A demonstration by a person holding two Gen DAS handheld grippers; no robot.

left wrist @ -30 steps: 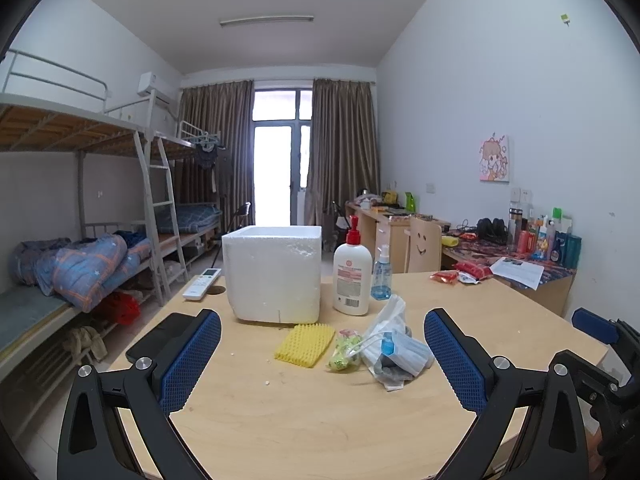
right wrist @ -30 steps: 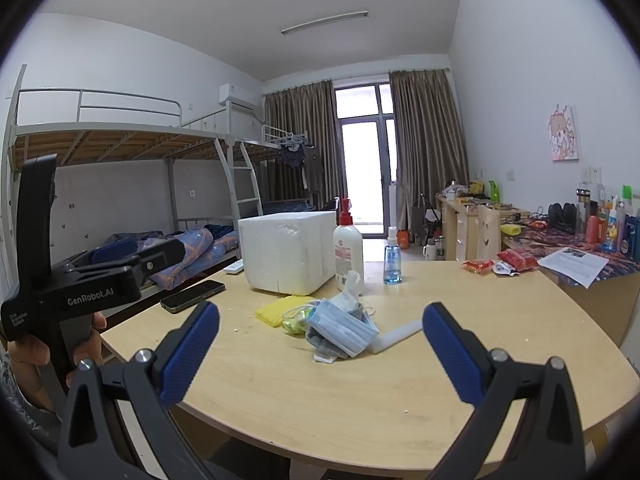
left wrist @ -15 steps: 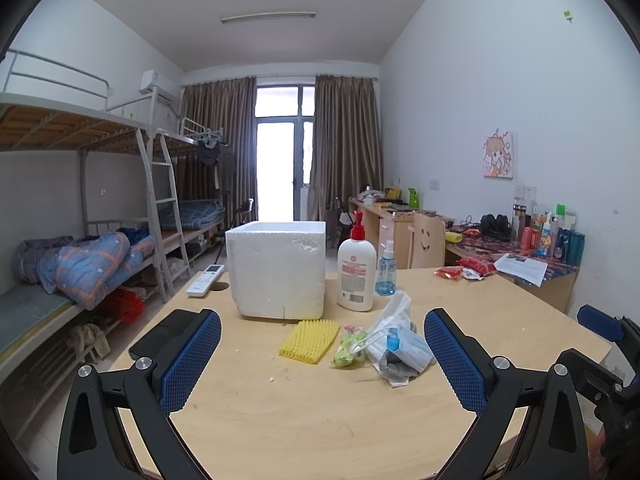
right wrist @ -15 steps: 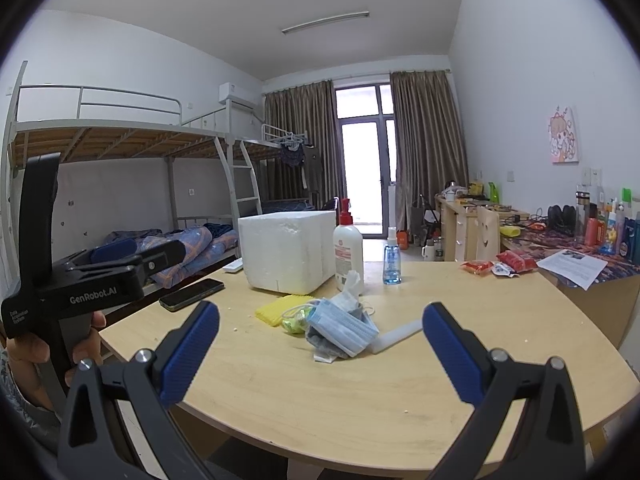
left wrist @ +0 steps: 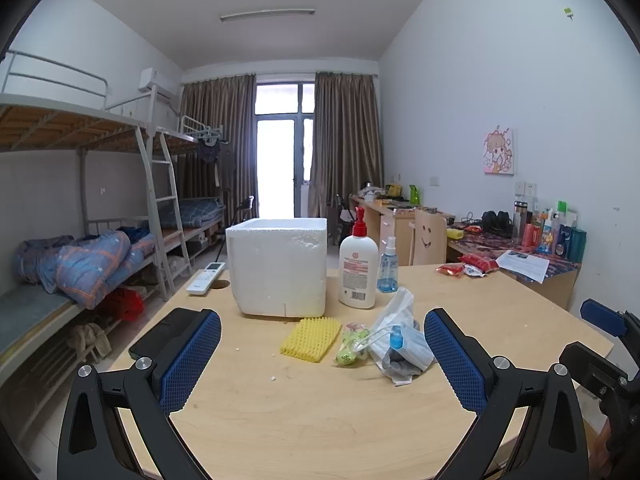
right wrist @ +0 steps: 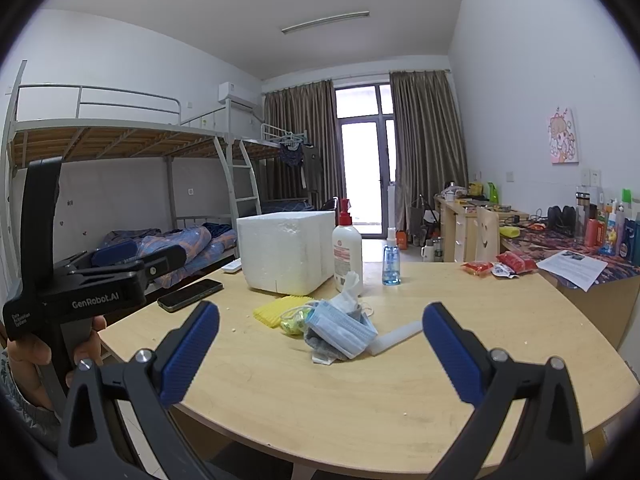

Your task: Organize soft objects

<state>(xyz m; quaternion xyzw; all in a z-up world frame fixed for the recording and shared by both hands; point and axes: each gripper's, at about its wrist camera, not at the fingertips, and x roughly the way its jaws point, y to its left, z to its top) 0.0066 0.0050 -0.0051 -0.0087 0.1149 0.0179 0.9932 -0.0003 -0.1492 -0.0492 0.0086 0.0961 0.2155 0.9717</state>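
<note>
Holding both tools above the near edge of the round wooden table (left wrist: pixel 320 420), we have the left gripper (left wrist: pixel 322 360) spread wide with nothing between its blue pads, and the right gripper (right wrist: pixel 320 354) is just as wide apart and just as bare. Our left hand (right wrist: pixel 30 360) shows at the side of the right view, wrapped round its handle. The soft things lie in a small heap near the middle of the table: a yellow sponge (left wrist: pixel 310 338), a crumpled green packet (left wrist: pixel 352 348) just beside it, and a stack of blue face masks (right wrist: pixel 340 330) resting on a clear plastic bag (left wrist: pixel 394 312) with something grey underneath, perhaps a cloth, though we cannot make it out. Behind the heap stands a white foam box (left wrist: pixel 278 266), open at the top, with a lotion pump bottle (left wrist: pixel 357 272) and a small blue spray bottle (left wrist: pixel 387 268) to its right. A dark phone (right wrist: pixel 190 294) and a white remote (left wrist: pixel 206 278) lie on the left part of the table.
</note>
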